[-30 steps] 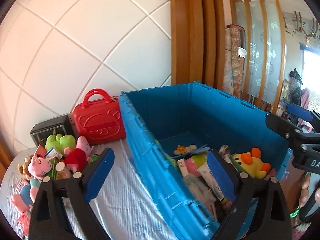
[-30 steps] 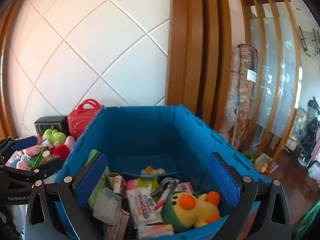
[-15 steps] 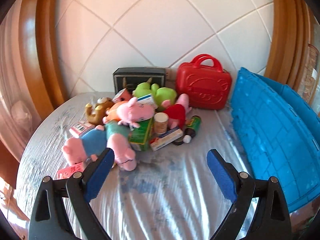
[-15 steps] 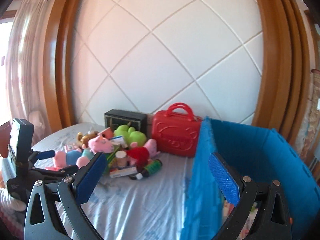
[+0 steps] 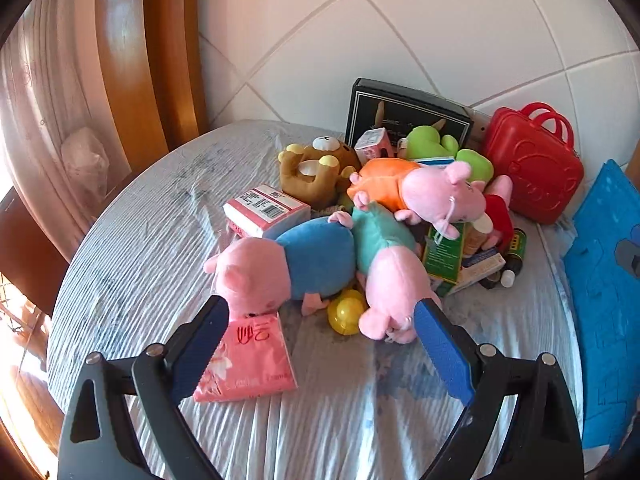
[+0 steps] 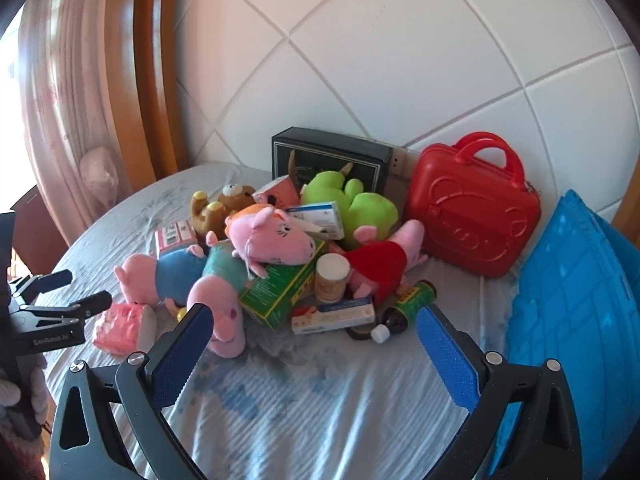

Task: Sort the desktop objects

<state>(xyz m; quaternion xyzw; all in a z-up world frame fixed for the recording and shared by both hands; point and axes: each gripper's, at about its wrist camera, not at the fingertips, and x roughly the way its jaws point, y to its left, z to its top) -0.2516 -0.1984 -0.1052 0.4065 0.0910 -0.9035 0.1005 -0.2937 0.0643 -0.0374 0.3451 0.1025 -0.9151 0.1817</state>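
A heap of toys and boxes lies on the round table. In the left wrist view my left gripper [image 5: 320, 336] is open just short of a blue-shirted pig plush [image 5: 288, 268], a teal-shirted pig plush [image 5: 384, 276], a yellow ball [image 5: 346, 316] and a pink tissue pack [image 5: 246, 360]. In the right wrist view my right gripper [image 6: 310, 336] is open and empty in front of a green box [image 6: 282, 290], a small jar [image 6: 332, 278], a white medicine box [image 6: 334, 316] and a dark bottle [image 6: 404, 308]. The left gripper [image 6: 64, 296] shows at that view's left edge.
A red case [image 6: 472, 216] and a black box [image 6: 328, 160] stand against the tiled wall behind the heap. The blue crate [image 6: 576, 288] stands at the right of the table. A wooden frame and a curtain are at the left. The cloth-covered table [image 5: 340, 420] is bare nearest me.
Both grippers have swung left from above the blue crate to face the heap on the table. The left gripper has come down close to the pig plushes. Both stay open.
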